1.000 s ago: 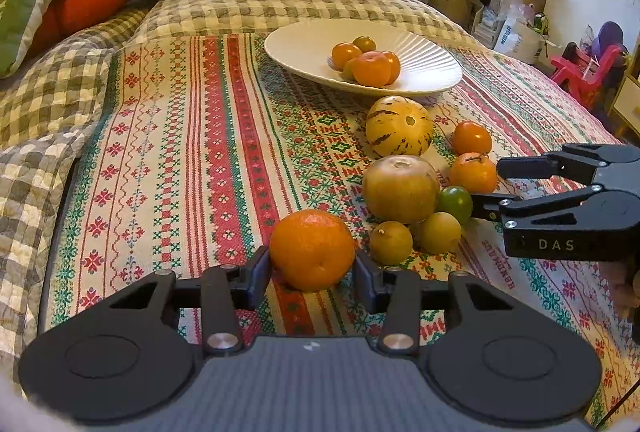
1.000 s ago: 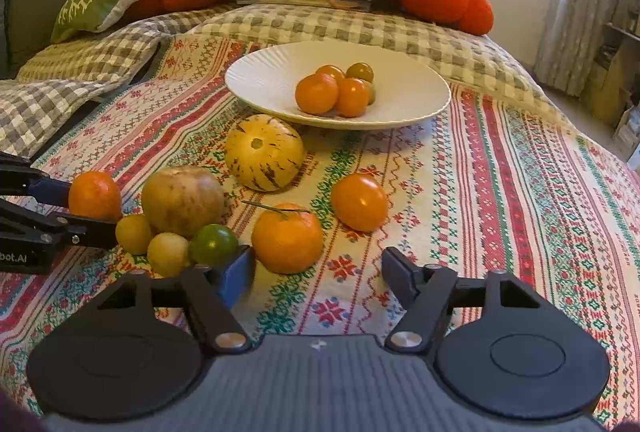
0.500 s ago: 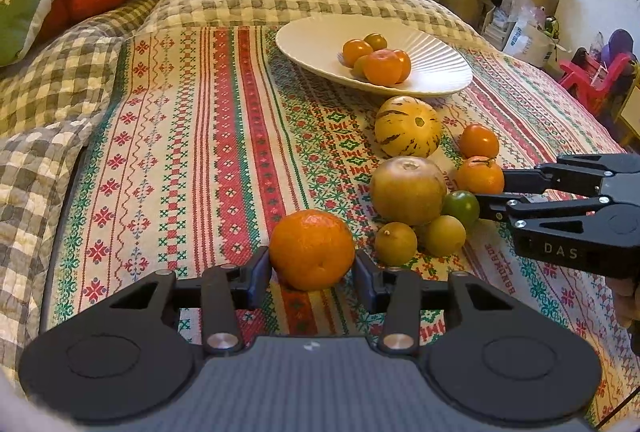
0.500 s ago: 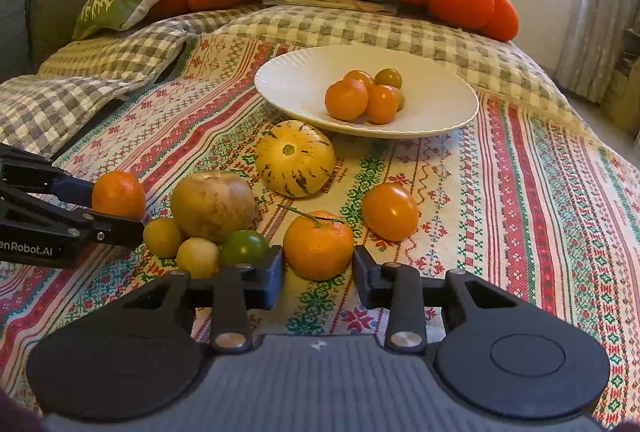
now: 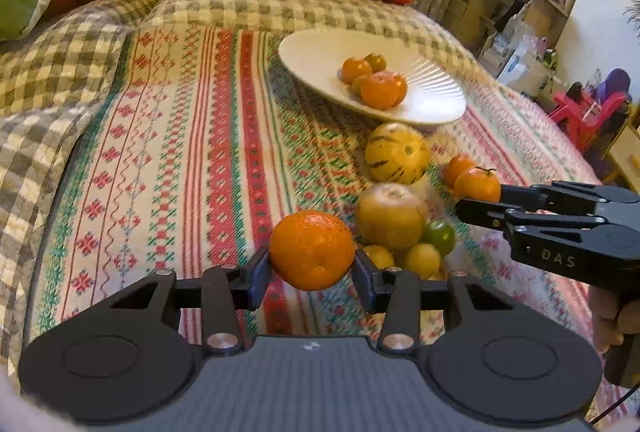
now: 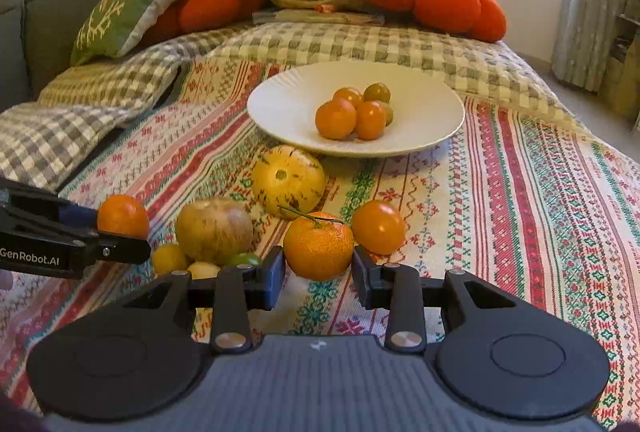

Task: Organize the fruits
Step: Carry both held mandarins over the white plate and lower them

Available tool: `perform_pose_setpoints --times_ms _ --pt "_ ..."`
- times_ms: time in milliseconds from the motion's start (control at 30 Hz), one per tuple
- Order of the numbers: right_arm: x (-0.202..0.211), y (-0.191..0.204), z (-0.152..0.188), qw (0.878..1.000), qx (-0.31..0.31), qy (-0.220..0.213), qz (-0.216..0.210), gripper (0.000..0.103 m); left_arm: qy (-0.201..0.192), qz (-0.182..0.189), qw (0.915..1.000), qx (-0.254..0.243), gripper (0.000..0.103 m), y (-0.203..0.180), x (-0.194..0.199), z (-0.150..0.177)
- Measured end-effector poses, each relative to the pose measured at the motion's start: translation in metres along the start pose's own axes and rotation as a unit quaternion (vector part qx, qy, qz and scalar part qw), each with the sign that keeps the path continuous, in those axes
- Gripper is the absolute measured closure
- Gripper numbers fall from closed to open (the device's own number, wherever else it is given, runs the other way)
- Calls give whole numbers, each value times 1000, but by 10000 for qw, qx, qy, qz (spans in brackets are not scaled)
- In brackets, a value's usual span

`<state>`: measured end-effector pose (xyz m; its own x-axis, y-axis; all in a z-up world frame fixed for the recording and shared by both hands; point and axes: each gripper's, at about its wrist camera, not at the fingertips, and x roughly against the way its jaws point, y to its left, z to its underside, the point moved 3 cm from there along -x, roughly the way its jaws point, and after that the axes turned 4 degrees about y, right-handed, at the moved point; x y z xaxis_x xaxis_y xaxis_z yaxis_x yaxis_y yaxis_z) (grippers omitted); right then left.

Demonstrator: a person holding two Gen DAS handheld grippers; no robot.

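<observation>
Left wrist view: left gripper [image 5: 312, 268] clamped on a mandarin [image 5: 311, 249], lifted off the blanket [image 5: 192, 160].
Right gripper [image 6: 319, 274]: jaws pressed on a stemmed mandarin [image 6: 319, 245], which appears to rest on the blanket.
Done: five small fruits on the plate [image 6: 288, 104].
Left: seven loose fruits near the plate's front edge.
Pose: both grippers pitched downward.

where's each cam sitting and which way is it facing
Left wrist: on the left gripper, looking down its fingers over the cloth to the plate; jaws hold an orange; right gripper and a hand enter at right.
Right wrist: on the right gripper, facing the plate; jaws hold a stemmed orange; left gripper enters at left.
Shared: plate, striped melon, both oranges.
</observation>
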<state>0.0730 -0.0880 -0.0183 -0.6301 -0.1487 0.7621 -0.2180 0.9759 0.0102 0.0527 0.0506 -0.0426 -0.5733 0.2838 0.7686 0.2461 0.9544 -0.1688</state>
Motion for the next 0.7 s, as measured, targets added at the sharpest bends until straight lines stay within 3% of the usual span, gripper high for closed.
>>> perform_pose_setpoints --times_ms 467,700 --pt "-1 -19 -16 9996 38 -274 -91 70 -228 266 9993 -125 76 -21 -2 -26" --pt "-1 -36 -34 9987 76 -494 -41 70 -383 232 9989 -156 76 -27 -9 -61"
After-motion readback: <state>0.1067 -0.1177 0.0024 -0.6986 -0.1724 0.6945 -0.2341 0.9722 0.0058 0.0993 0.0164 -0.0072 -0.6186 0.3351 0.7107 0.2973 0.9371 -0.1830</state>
